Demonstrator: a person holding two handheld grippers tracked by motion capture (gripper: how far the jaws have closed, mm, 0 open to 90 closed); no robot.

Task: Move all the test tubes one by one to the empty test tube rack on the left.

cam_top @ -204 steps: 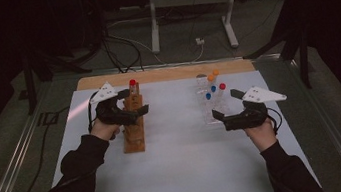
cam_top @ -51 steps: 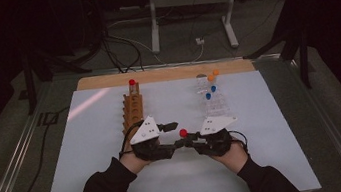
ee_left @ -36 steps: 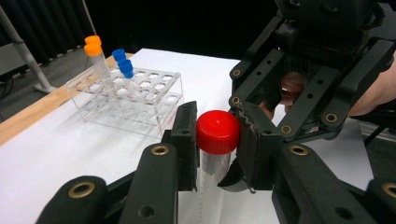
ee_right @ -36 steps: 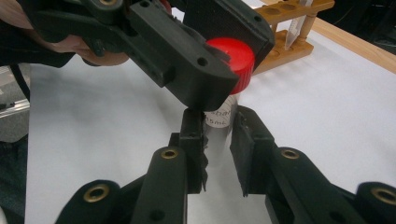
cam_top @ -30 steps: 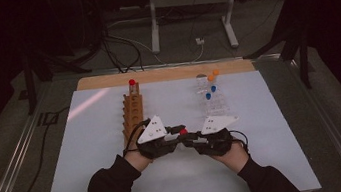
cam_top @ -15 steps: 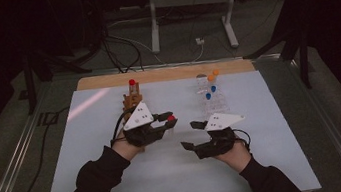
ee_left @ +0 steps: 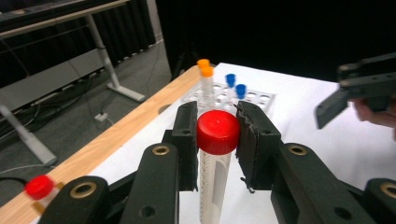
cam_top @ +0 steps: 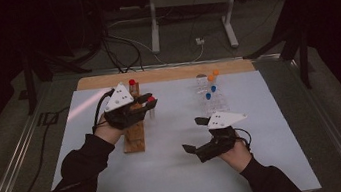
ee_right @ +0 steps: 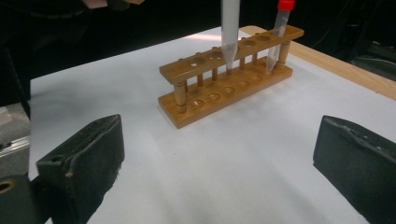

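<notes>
**Left tongs hold a red-capped tube over the rack; right tongs stand released**

The left tongs [ee_left: 217,135] are clenched on a tube [ee_left: 212,186], their pads pressing either side of its red cap [ee_left: 218,132], with the clear body hanging down below them. In the high view the left tongs [cam_top: 148,101] sit above the wooden rack [cam_top: 134,139], over its middle. The right gripper view shows the tube's pointed tip [ee_right: 229,58] hanging just above the rack's top bar [ee_right: 219,56], near a middle hole and not yet in it.

A second tube [ee_right: 278,37], also red-capped, stands upright in the rack's end hole, the one nearest the worktop's wooden edge [cam_top: 165,73].

The right tongs [cam_top: 198,135] lie well to the right of the rack, low over the white worktop [cam_top: 170,177], facing it. Their jaws have just been opening and now stand wide apart with nothing between them.

Beyond the right tongs, farther from the rack, a clear tray [cam_top: 212,101] holds small tubes with orange and blue caps
</notes>
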